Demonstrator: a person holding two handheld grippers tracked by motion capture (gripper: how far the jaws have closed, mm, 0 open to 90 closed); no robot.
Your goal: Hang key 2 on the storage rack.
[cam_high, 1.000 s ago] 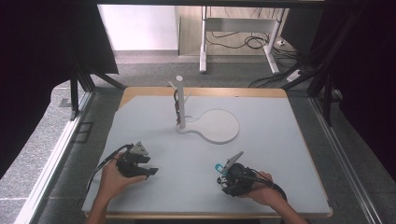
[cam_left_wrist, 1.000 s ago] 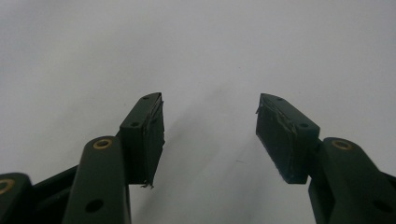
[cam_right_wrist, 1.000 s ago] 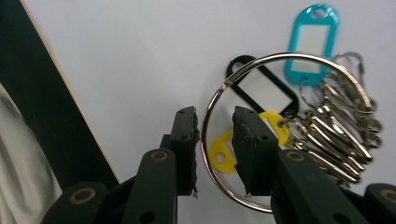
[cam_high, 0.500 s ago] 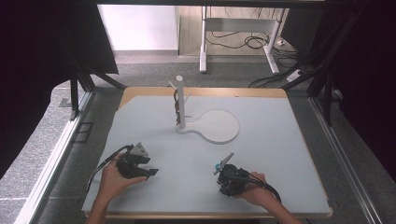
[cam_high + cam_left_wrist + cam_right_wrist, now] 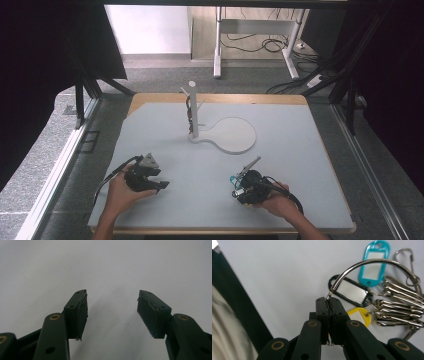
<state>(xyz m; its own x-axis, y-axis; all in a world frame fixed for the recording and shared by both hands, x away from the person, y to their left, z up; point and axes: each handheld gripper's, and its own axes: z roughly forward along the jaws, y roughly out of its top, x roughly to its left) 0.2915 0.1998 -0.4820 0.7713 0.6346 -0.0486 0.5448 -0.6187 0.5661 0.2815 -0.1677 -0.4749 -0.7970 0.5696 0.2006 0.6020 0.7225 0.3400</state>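
Note:
A bunch of keys on a large metal ring point(image 5: 362, 265) lies on the white table, with a blue tag point(image 5: 373, 262), a black tag point(image 5: 352, 291), a yellow tag point(image 5: 359, 315) and several metal clips point(image 5: 397, 310). My right gripper point(image 5: 329, 300) has just been closing, and its pads now pinch the end of that ring. In the high view this gripper point(image 5: 239, 191) sits near the table's front right, with a hand behind it. My left gripper point(image 5: 112, 308) stands open over bare table with nothing between its jaws; from above it point(image 5: 162, 185) is at the front left.
A white peg stand point(image 5: 193, 107) with a round flat base point(image 5: 232, 134) rises at the middle back of the table point(image 5: 300, 150), and something dark hangs on it. A dark strip runs along the left edge in the right gripper view.
The right hand and its gripper have shifted slightly near the front edge. The left hand has stayed where it was.

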